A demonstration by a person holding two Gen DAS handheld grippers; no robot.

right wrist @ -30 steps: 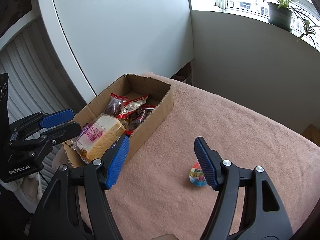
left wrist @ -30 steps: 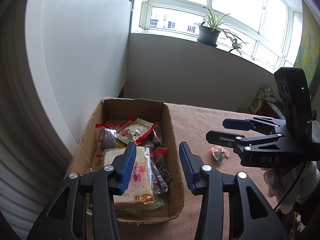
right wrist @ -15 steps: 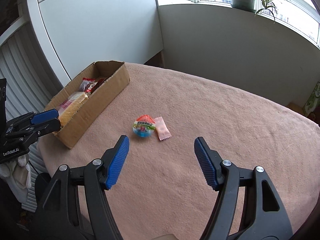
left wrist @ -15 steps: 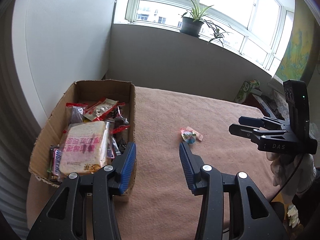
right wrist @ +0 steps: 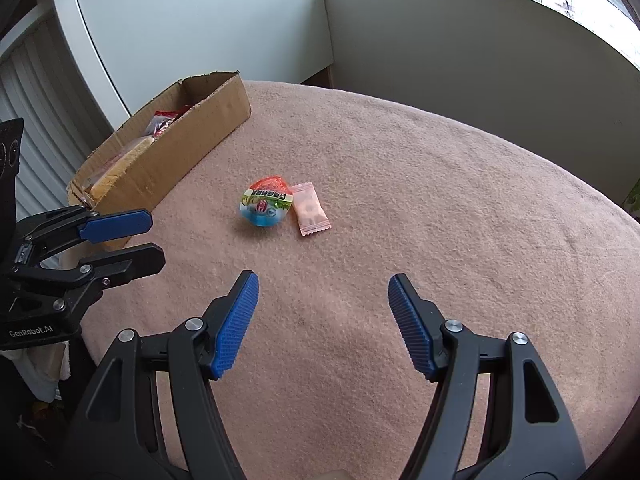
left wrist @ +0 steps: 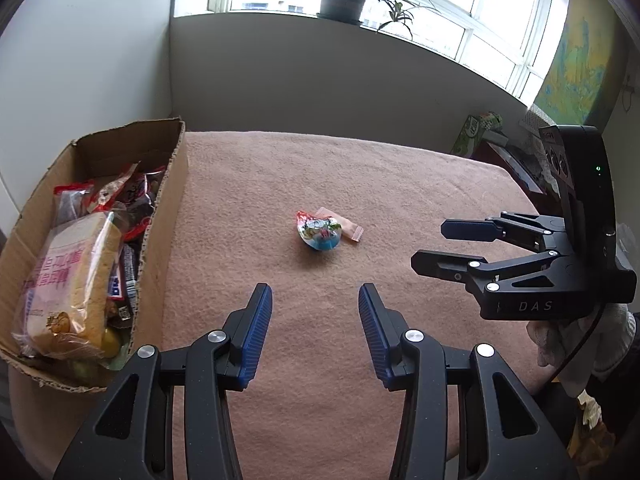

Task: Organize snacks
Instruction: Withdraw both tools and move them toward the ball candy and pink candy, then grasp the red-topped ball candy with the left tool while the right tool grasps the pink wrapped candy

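A round jelly cup [left wrist: 320,233] [right wrist: 265,202] with a blue base and printed lid lies mid-table on the pink cloth [left wrist: 360,184]. A small pink candy wrapper [left wrist: 349,229] [right wrist: 310,210] touches its right side. At the left stands a cardboard box [left wrist: 160,240] [right wrist: 188,152] packed with snacks, a wrapped bread loaf [left wrist: 68,284] on top. My left gripper [left wrist: 315,300] [right wrist: 128,240] is open and empty, short of the jelly cup. My right gripper [right wrist: 323,292] [left wrist: 432,244] is open and empty too, nearer than both sweets.
Grey wall and a white cabinet [right wrist: 200,20] rise behind the table. A potted plant [left wrist: 344,0] sits on the window sill. A green carton [left wrist: 478,132] and clutter lie past the table's right end. A gloved hand [left wrist: 580,328] holds the right gripper.
Both grippers swung right, away from above the box, and sank toward the table. The jelly cup and pink candy now lie ahead of them. Jaw openings look unchanged.
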